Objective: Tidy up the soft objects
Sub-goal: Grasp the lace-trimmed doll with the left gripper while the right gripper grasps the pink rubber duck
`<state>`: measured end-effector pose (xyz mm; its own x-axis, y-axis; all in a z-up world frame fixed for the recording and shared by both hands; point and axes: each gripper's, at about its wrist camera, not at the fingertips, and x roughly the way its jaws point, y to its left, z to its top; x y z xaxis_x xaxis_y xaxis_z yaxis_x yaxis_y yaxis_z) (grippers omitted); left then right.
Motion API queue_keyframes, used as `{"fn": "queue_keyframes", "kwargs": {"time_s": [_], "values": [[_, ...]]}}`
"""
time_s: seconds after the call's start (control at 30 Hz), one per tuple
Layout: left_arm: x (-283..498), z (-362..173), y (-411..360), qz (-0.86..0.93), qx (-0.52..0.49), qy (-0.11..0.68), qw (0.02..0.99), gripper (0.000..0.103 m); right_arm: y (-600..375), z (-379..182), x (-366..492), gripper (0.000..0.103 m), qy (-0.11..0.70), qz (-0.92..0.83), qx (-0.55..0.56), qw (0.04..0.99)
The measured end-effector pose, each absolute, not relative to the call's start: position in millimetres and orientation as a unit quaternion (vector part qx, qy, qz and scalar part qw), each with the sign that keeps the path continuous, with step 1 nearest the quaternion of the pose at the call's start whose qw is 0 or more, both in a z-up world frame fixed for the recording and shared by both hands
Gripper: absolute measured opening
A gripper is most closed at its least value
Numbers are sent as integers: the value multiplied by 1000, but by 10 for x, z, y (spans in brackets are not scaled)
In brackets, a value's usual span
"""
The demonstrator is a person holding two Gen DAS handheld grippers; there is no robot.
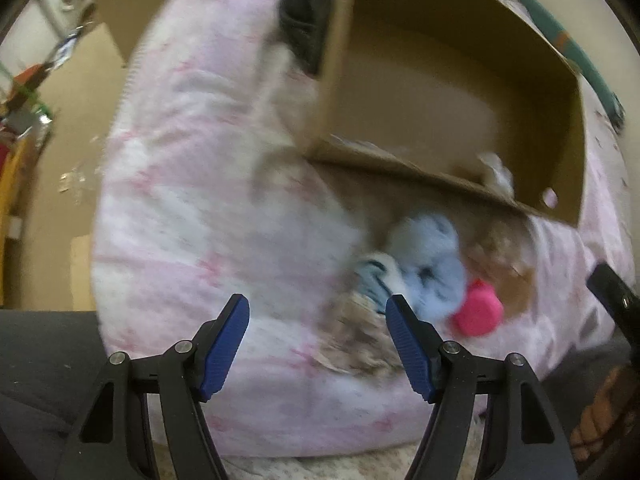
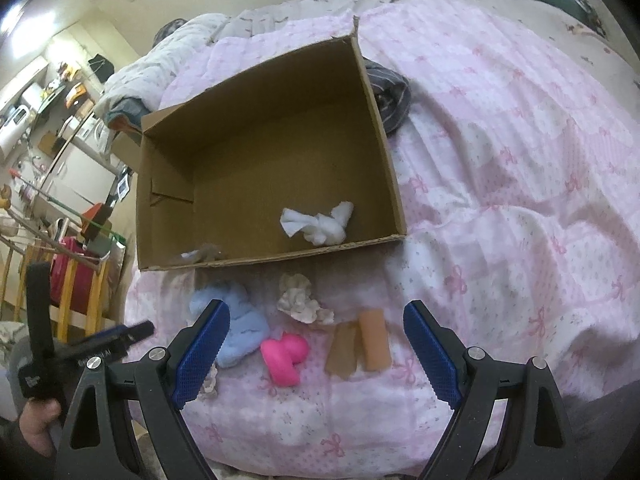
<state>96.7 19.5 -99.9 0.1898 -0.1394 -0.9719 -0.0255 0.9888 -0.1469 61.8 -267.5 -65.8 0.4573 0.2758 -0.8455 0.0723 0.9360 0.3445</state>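
An open cardboard box point(image 2: 168, 184) lies on a pink quilt point(image 2: 520, 160); it also shows in the blurred left wrist view point(image 1: 520, 120). Inside it lies a white cloth point(image 2: 320, 222) and a small brownish item point(image 2: 204, 254). In front of the box lie a light blue sock point(image 2: 236, 328), a cream crumpled piece point(image 2: 298, 298), a pink soft toy point(image 2: 284, 356) and two tan pieces point(image 2: 360, 346). My right gripper point(image 2: 316, 350) is open and empty above them. My left gripper point(image 1: 318, 344) is open and empty, left of the blue sock point(image 1: 430, 264) and pink toy point(image 1: 478, 310).
A dark striped garment point(image 2: 390, 96) lies behind the box's right wall. A grey-white duvet point(image 2: 280, 16) is bunched at the far side of the bed. Left of the bed stand shelves and a drying rack point(image 2: 60, 216) with clutter.
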Motion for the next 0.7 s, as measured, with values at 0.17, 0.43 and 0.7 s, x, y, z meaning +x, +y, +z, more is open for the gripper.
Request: {"fn": "queue_keyframes", "kwargs": {"time_s": [0.17, 0.43, 0.7], "values": [[926, -1183, -93, -84, -39, 662, 744, 70, -2672, -694, 634, 94, 524, 61, 171, 832], [873, -1474, -349, -95, 25, 697, 711, 68, -2632, -737, 667, 94, 534, 63, 170, 826], [793, -1312, -89, -99, -35, 701, 706, 16, -2644, -745, 663, 94, 534, 63, 174, 825]]}}
